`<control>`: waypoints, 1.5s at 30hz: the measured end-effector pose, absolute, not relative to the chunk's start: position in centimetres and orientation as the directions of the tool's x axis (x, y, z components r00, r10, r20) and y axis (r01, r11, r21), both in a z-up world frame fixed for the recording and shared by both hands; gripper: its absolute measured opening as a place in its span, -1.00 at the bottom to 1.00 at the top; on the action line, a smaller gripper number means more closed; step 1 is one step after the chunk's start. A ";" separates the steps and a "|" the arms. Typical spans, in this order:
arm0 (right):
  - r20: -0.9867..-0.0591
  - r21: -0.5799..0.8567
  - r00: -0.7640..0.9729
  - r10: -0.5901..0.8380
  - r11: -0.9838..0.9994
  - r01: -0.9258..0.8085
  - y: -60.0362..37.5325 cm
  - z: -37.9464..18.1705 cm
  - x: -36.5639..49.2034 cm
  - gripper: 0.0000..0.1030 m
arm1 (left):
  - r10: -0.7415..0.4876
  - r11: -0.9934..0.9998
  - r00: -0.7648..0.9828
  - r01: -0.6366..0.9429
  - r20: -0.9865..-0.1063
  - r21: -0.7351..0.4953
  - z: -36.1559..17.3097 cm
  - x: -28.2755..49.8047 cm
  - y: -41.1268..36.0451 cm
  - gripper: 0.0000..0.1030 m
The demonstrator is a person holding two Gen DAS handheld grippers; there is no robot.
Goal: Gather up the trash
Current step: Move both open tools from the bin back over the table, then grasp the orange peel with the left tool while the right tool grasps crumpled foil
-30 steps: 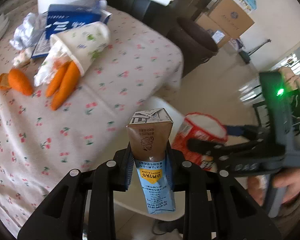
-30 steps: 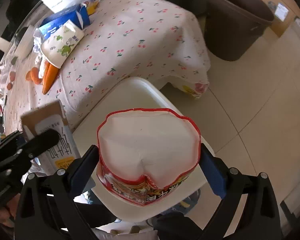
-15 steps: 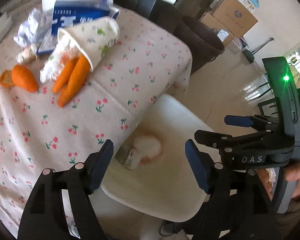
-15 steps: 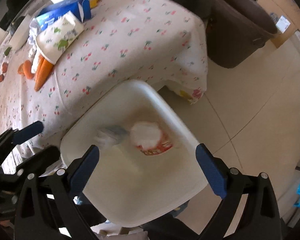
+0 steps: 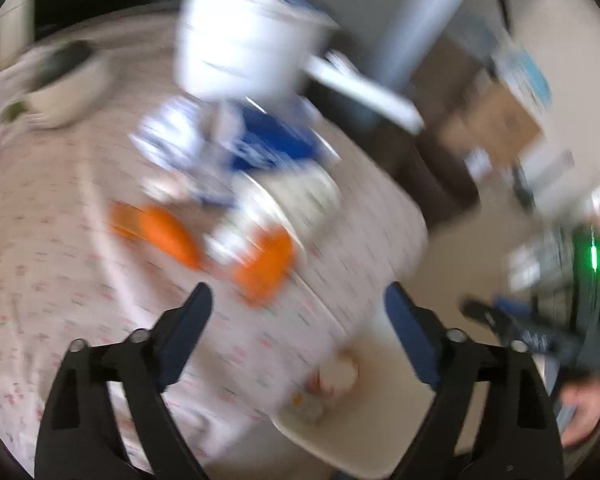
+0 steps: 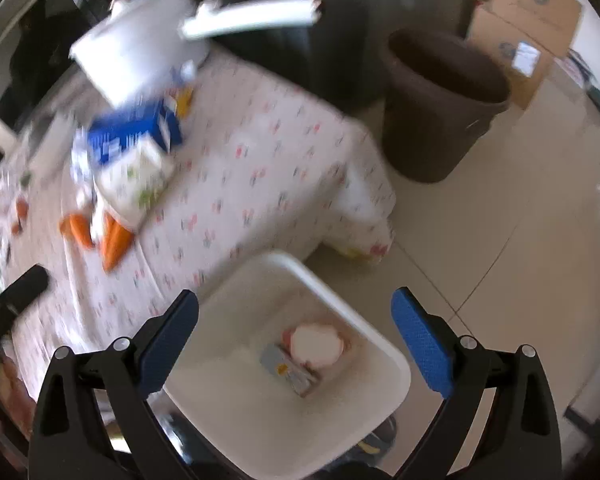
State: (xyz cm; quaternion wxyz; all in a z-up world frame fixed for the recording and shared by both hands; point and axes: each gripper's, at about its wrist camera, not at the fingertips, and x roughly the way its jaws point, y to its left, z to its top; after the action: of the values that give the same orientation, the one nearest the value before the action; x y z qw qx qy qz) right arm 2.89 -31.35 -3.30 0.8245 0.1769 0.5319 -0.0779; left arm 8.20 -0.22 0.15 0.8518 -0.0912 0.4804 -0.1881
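Daylit, heavily motion-blurred, fisheye-warped edges

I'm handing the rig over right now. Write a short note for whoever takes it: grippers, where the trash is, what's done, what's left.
Left gripper: jaws opening, nothing between them.
Right gripper: open, empty, above the white bin.
Done: red-rimmed cup and small carton lie inside the bin.
Left on the table: paper cup on its side, blue carton, crumpled wrappers behind them. The carrots beside the cup may not count as trash; the views are blurred.
Next: probably the paper cup, which lies nearest.
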 end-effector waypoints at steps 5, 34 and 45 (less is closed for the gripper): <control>-0.887 0.333 0.434 0.158 0.869 0.365 -32.5 -2.0 4.2 0.83 | -0.393 0.882 0.506 -0.028 -0.768 -0.470 1.4 11.1 7.7 0.79; -0.826 0.474 0.408 0.388 0.871 0.131 -22.2 -5.4 14.2 0.60 | -0.373 0.889 0.327 -0.140 -0.868 -0.435 -6.7 15.9 6.2 0.37; -0.833 0.459 0.407 0.376 0.880 0.126 -22.0 -5.8 14.4 0.17 | -0.243 0.953 0.342 -0.093 -0.908 -0.290 -7.9 17.2 4.2 0.37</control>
State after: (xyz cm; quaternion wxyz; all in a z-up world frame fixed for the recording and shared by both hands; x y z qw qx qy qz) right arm 14.41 -22.02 -5.76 0.8057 0.2327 0.5391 0.0777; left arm 17.17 4.23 -7.88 0.8058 -0.1469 0.5718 -0.0464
